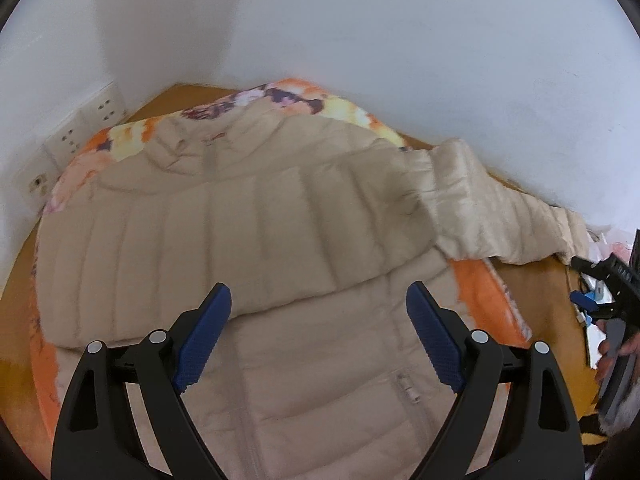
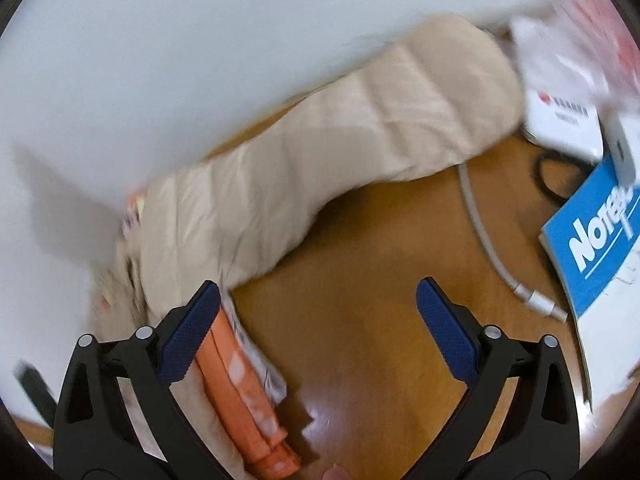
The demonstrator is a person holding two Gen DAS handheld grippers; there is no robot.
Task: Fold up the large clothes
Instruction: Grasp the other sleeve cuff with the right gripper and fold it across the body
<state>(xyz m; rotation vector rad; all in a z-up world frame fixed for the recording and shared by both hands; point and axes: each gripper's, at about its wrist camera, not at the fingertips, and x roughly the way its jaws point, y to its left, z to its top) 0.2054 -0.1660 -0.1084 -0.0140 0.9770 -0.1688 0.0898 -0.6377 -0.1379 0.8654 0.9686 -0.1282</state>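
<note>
A beige quilted puffer jacket (image 1: 248,232) lies spread on an orange floral cloth (image 1: 476,280) over a wooden table. One sleeve is folded across its body; the other sleeve (image 1: 504,220) stretches off to the right along the wall. My left gripper (image 1: 318,300) hovers over the jacket's front, open, with nothing between its blue pads. In the right wrist view the stretched sleeve (image 2: 340,152) runs diagonally over the tabletop. My right gripper (image 2: 318,296) is open above bare wood just below that sleeve, holding nothing. The right gripper (image 1: 588,284) also shows at the left view's right edge.
A white wall (image 1: 360,40) backs the table closely, with wall sockets (image 1: 80,124) at the left. At the right lie a blue notebook (image 2: 592,236), a white charging cable (image 2: 492,252), a black cord (image 2: 548,176) and white packets (image 2: 560,116). The cloth's folded orange edge (image 2: 240,392) lies by my right gripper.
</note>
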